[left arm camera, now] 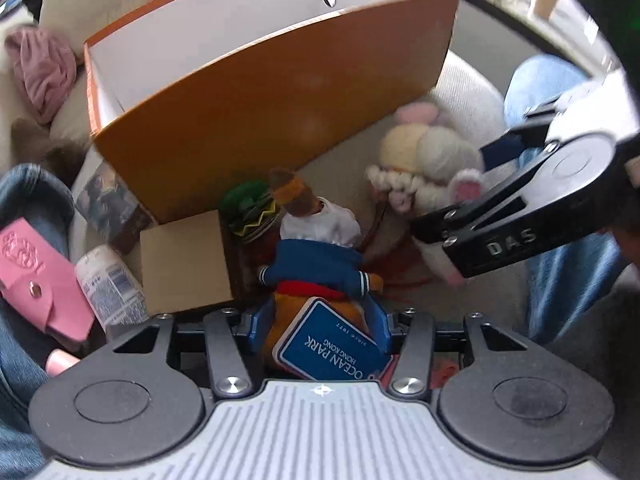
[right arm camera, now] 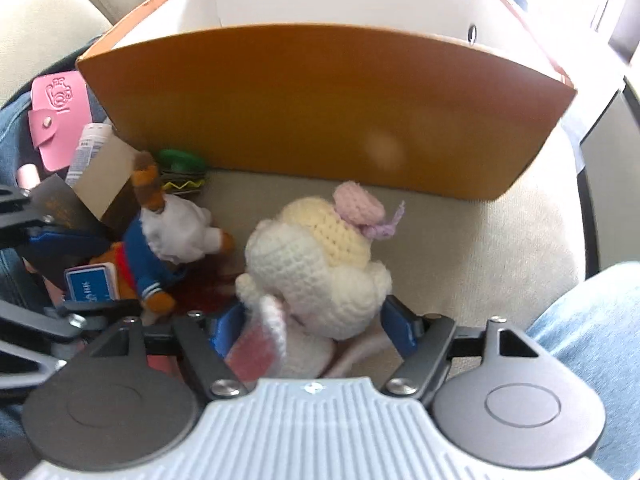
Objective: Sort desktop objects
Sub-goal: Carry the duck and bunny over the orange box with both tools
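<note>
Both grippers point down at toys lying in front of the orange box (left arm camera: 256, 120). The left gripper (left arm camera: 320, 320) has wide fingers astride the sailor plush (left arm camera: 316, 268), lower centre; the right gripper (right arm camera: 316, 320), equally wide, straddles the crochet doll (right arm camera: 316, 264). Neither seems pinched yet. Best to close low on each body, clear of the blue tag (left arm camera: 332, 352).

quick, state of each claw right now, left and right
Left claw: open, its fingers astride the plush toy in the blue jacket.
Right claw: open, its fingers astride the white crocheted doll.
</note>
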